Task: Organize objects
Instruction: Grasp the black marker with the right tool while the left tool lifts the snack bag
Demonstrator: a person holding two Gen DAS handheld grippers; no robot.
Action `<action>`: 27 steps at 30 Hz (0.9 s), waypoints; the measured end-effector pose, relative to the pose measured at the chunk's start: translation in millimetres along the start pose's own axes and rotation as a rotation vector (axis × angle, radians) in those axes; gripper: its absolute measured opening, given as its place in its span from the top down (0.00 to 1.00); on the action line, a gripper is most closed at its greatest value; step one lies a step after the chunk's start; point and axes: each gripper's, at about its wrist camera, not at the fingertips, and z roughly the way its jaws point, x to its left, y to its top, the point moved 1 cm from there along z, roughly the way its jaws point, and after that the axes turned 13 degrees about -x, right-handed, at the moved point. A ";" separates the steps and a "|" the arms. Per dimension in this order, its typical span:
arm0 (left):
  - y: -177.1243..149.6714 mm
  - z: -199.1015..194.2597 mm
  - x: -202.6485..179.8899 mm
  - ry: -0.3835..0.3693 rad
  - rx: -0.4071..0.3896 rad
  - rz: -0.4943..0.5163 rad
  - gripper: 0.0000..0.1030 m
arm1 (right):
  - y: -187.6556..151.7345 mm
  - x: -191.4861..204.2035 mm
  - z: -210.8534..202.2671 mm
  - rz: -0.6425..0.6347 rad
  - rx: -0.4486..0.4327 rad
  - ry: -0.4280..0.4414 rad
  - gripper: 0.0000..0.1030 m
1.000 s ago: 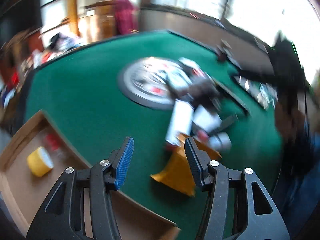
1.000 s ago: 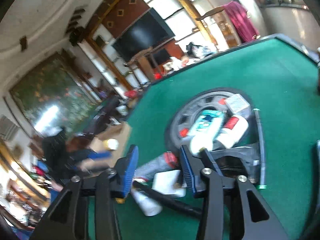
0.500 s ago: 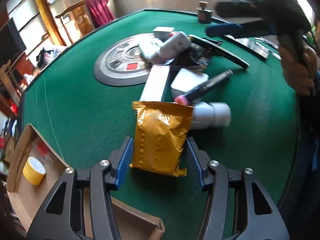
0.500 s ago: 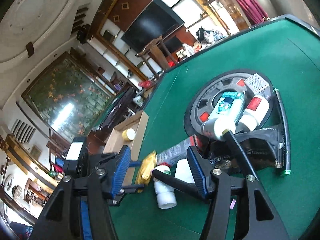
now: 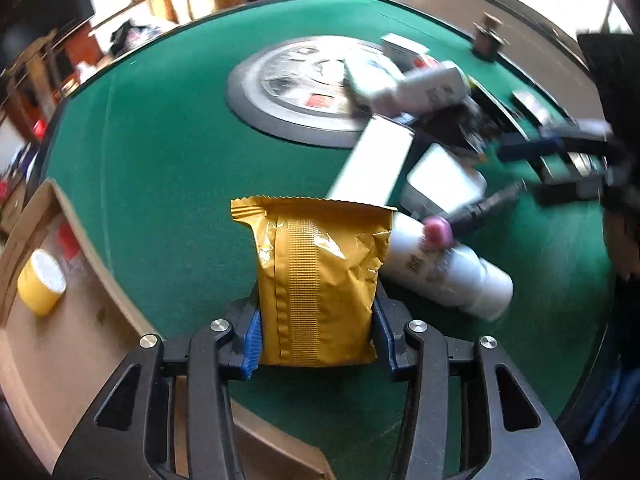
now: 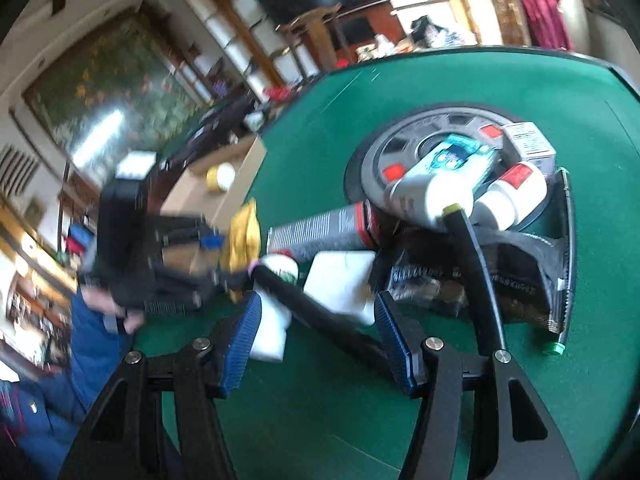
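A gold foil pouch (image 5: 316, 280) lies on the green table (image 5: 160, 168), with my left gripper (image 5: 316, 336) around its near end. The jaws are closing, and both blue pads touch the pouch's sides. Just right of it lie a white bottle (image 5: 440, 272) and a black marker with a pink tip (image 5: 472, 212). My right gripper (image 6: 318, 320) stands open low over the pile. The black marker (image 6: 320, 308) runs between its fingers without touching the pads. In the right wrist view the pouch (image 6: 242, 236) shows edge-on.
A cardboard box (image 5: 100, 320) at the table's left edge holds a yellow tape roll (image 5: 40, 288). A grey round disc (image 5: 288, 96) in the middle carries bottles and small boxes. A long white box (image 5: 372, 160), a white pad (image 5: 440, 176) and a black bag (image 6: 520, 272) crowd the right side.
My left gripper sank forward over the gold pouch and its jaws narrowed onto it. My right gripper dropped toward the pile and widened, with the marker now between its fingers.
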 end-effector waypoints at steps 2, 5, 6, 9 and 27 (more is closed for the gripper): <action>0.4 1.8 3.2 0.013 0.007 -0.019 0.56 | -5.5 3.1 6.1 -0.047 0.040 -0.022 0.43; 0.4 5.9 2.8 0.035 0.019 -0.016 0.56 | -14.7 12.6 12.0 -0.107 0.086 -0.004 0.43; 0.3 6.2 2.2 0.037 0.019 -0.013 0.56 | -17.6 16.4 12.4 -0.124 0.087 0.005 0.43; 0.3 6.8 3.2 0.040 0.018 -0.021 0.56 | -30.3 32.4 19.7 -0.210 0.126 0.014 0.64; 0.3 4.7 3.2 0.110 -0.016 -0.041 0.57 | -28.2 34.9 30.4 -0.136 0.066 -0.080 0.88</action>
